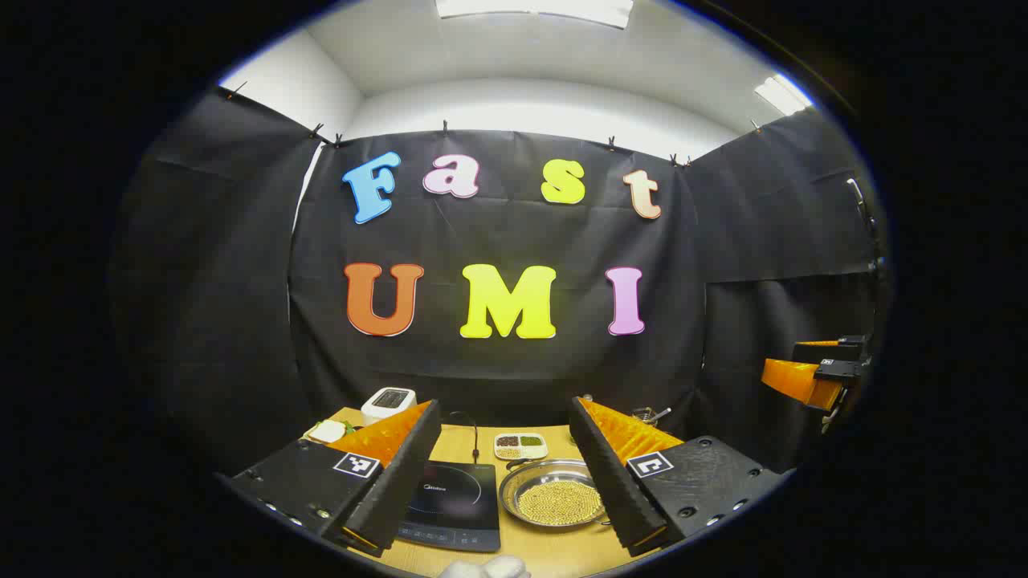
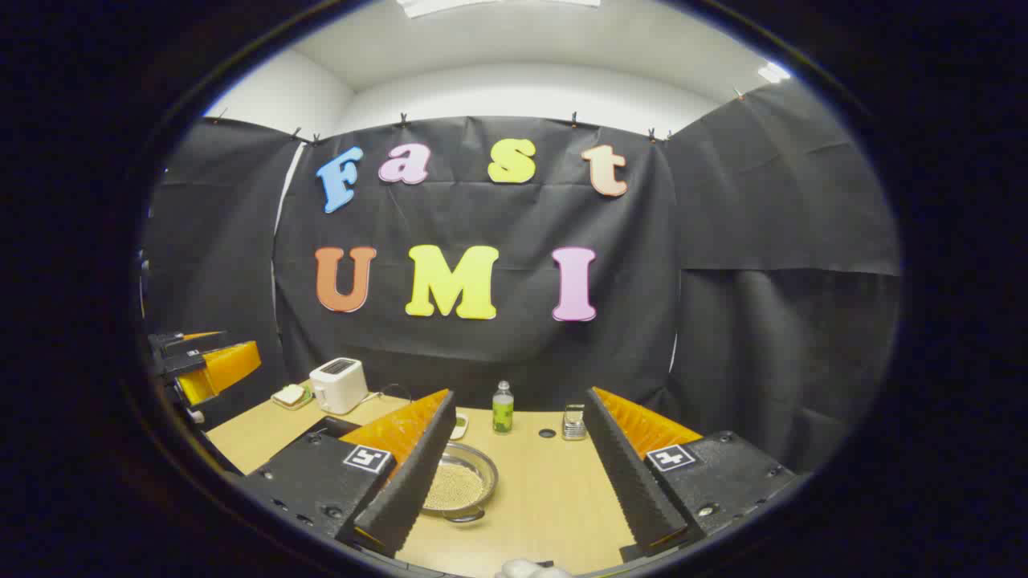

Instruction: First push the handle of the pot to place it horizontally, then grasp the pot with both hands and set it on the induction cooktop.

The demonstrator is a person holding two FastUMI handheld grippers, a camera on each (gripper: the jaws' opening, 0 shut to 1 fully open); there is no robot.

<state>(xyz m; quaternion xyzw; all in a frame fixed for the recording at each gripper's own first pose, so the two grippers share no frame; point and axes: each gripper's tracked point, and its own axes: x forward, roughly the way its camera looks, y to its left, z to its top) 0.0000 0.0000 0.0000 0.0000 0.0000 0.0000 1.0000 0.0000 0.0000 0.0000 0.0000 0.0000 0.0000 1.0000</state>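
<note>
Wooden table (image 2: 554, 490) carries the pot (image 1: 556, 502), beside the induction cooktop (image 1: 454, 504). Left gripper (image 1: 498, 482) and right gripper (image 2: 518, 482) hover above, jaws wide apart, holding nothing. Handle push not begun; next, one gripper must reach the handle (image 2: 466, 516).

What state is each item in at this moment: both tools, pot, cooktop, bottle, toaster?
left tool: open, holding nothing
right tool: open, holding nothing
pot: on the table beside the cooktop, holding small yellow grains
induction cooktop: bare
bottle: upright, capped
toaster: upright on the table
</note>
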